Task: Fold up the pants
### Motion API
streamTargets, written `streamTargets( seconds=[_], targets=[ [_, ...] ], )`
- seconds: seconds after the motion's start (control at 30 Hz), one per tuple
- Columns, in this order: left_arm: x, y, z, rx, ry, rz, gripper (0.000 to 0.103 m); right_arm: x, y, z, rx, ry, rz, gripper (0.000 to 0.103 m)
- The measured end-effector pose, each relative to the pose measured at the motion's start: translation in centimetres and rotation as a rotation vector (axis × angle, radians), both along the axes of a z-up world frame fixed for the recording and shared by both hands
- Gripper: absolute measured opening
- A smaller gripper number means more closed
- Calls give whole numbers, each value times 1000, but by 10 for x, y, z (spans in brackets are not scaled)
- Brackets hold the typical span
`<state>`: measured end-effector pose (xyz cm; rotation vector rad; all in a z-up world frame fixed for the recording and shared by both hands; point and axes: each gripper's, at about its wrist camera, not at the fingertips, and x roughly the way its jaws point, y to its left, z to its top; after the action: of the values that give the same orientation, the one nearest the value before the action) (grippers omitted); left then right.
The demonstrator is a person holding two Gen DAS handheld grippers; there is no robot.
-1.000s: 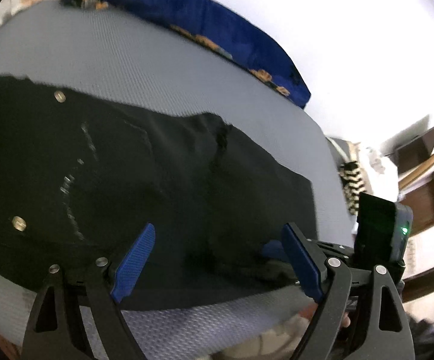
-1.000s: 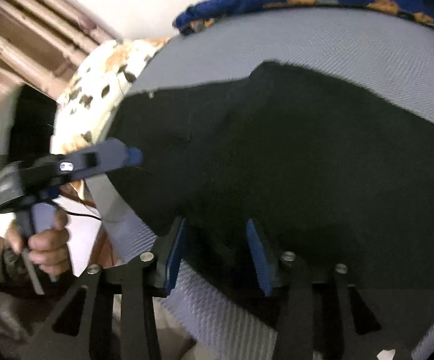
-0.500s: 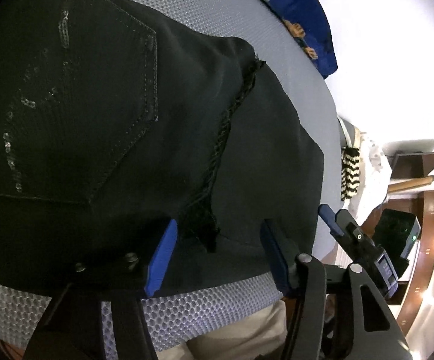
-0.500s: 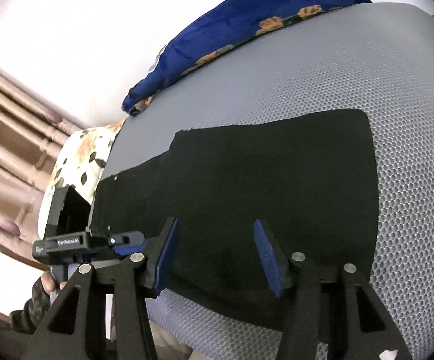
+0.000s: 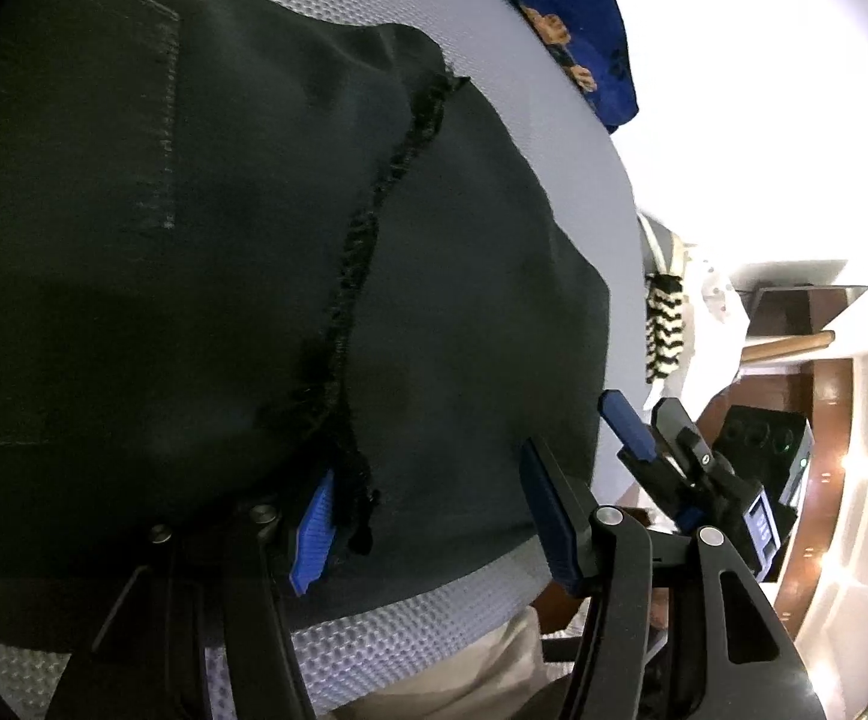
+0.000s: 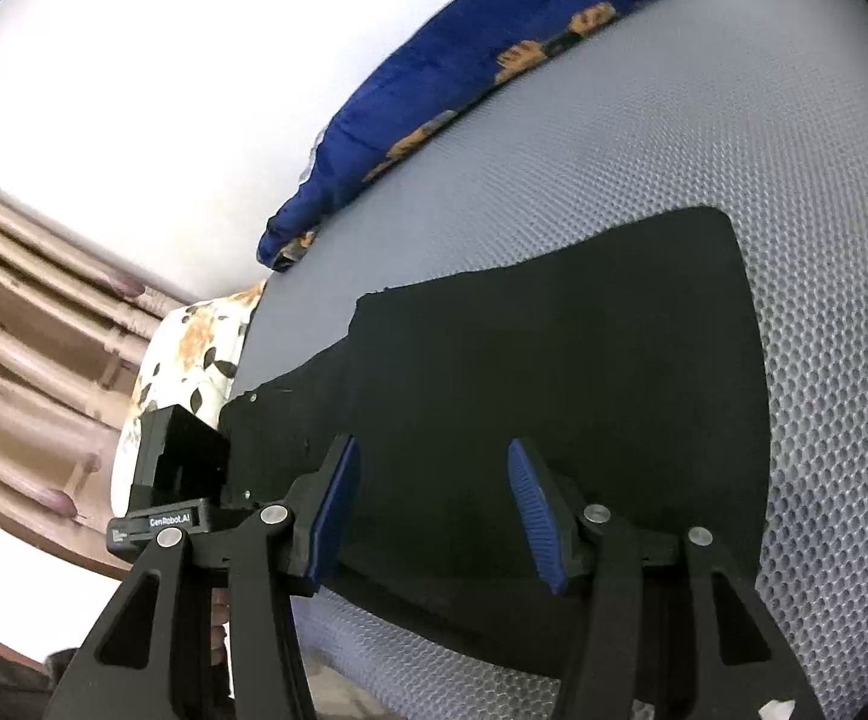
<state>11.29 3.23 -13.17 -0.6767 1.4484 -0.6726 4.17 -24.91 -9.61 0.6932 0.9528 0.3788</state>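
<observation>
While the black pants (image 5: pixel 254 276) lie spread flat on the grey mesh bed (image 6: pixel 703 138), both grippers sit low over the garment's near edge. The left gripper (image 5: pixel 428 516) has dropped closer than it was a second ago and its fingers have narrowed from a wide spread to a half-open gap; the frayed seam (image 5: pixel 368 252) of the crotch now runs down to just inside the left finger, with cloth lying between the two fingers, though the pads do not visibly pinch it, so they read as released. The right gripper (image 6: pixel 434 510) has slid sideways along the leg since then: the leg's hem end, earlier out of view, now shows ahead and to the right of its fingers. Its fingers (image 6: pixel 332 504) stand apart over the dark fabric, gripping nothing. A blue patterned blanket (image 6: pixel 463 102) lies well beyond both sets of fingers at the bed's far edge. Judging by this, the two grippers are placed to pinch the near edge at crotch and leg, which a lengthwise fold would need, and no fold has begun.
</observation>
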Motion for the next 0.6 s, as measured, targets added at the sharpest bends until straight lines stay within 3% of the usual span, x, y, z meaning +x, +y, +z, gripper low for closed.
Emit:
streamTargets(
  seconds=[0.07,0.13,0.17,0.2,0.37,0.6],
  targets=[
    [3,-2,-1,-22,3,8,57,0,0,-1,9,5,-1,50],
    [5,-5,-3,-26,2,8,43,1,-1,-3,6,15,-10,50],
    [5,-8,-5,-17,7,4,24,0,-1,-3,4,18,-13,50],
    [6,-11,-8,4,11,2,12,1,-1,-3,0,22,-18,50],
    [-5,-16,5,89,-73,-19,8,0,-2,-3,-37,27,-32,50],
    [-25,-6,41,108,-182,-49,8,1,0,-3,-100,37,-30,50]
  ],
)
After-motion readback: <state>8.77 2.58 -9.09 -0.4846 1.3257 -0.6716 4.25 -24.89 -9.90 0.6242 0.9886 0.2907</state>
